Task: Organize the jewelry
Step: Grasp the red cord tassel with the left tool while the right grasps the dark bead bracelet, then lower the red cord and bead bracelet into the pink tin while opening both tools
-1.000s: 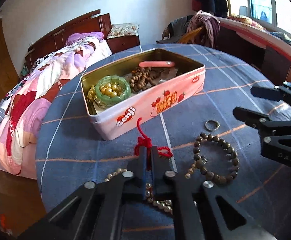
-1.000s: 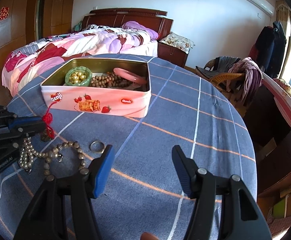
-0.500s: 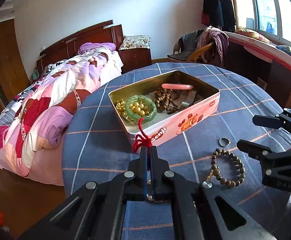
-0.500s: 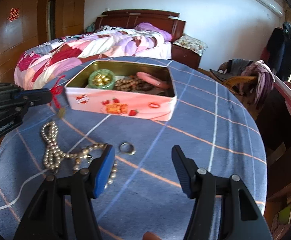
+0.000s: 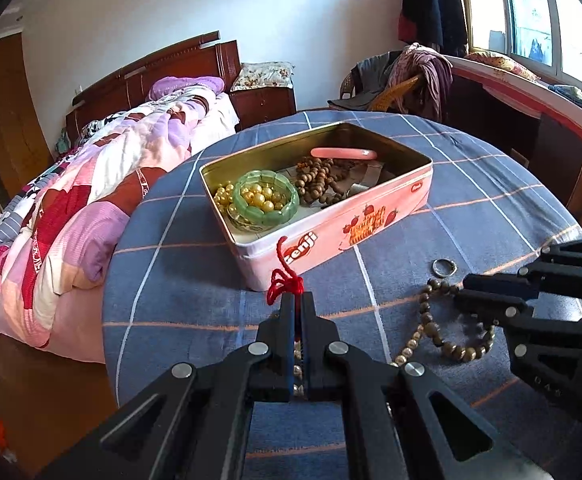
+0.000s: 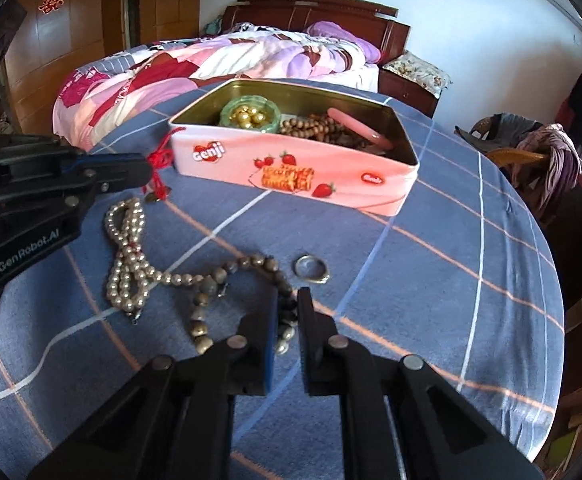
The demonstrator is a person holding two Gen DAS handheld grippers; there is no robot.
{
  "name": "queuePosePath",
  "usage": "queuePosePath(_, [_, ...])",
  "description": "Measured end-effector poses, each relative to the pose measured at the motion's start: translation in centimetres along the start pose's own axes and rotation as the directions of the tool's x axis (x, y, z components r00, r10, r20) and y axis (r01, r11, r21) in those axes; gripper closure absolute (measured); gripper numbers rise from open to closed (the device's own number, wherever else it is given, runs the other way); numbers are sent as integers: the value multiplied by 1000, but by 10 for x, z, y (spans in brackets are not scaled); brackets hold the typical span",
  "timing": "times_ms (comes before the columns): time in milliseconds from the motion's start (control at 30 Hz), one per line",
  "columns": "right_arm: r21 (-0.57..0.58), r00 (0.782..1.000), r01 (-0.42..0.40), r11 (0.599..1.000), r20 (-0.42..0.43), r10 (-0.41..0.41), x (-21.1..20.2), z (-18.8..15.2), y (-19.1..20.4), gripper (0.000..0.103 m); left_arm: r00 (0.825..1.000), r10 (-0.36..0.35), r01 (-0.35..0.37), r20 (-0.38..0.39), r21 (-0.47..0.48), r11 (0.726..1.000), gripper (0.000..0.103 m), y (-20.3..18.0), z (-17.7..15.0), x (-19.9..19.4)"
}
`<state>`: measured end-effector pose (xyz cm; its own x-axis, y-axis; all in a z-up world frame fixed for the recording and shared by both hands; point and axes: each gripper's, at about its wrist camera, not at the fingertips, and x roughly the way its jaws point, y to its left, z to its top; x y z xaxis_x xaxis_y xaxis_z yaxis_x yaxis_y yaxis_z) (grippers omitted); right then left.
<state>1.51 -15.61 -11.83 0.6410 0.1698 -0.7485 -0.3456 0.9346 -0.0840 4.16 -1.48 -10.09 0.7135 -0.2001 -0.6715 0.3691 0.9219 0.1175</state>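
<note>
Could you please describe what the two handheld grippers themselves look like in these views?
Both are matte black plastic scissor-style tools with round silver rivets at the pivots and triangular cut-outs in the arms. The left gripper and right gripper have blue pads lining their jaws. The left gripper's body carries white "GenRobot.AI" lettering. No cables or sleeves show.

one pink tin (image 6: 291, 176) sits on one round table (image 6: 451, 280). in the tin there is one green bangle (image 5: 267, 198), one pink bangle (image 5: 343, 153), one bunch of brown beads (image 5: 319, 184) and a heap of gold beads (image 5: 257, 196). outside the tin lie one ring (image 6: 311, 269), one dark bead bracelet (image 6: 211, 288), one pearl string (image 6: 127, 256) and one red cord (image 6: 159, 162). two grippers show.
</note>
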Motion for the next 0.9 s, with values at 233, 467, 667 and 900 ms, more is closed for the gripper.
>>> queuePosePath(233, [22, 997, 1, 1000, 71, -3, -18, 1, -4, 92, 1000, 5, -5, 25, -16, 1000, 102, 6, 4, -9])
queuePosePath(467, [53, 993, 8, 999, 118, -15, -30, 9, -13, 92, 999, 7, -6, 46, -26, 1000, 102, 11, 9, -16])
queuePosePath(667, [55, 989, 27, 998, 142, -34, -33, 15, -15, 92, 998, 15, -14, 60, -20, 1000, 102, 14, 16, -19])
queuePosePath(900, [46, 984, 39, 998, 171, -46, -41, 25, -21, 92, 996, 9, -10, 93, 13, 1000, 102, 10, 32, -28])
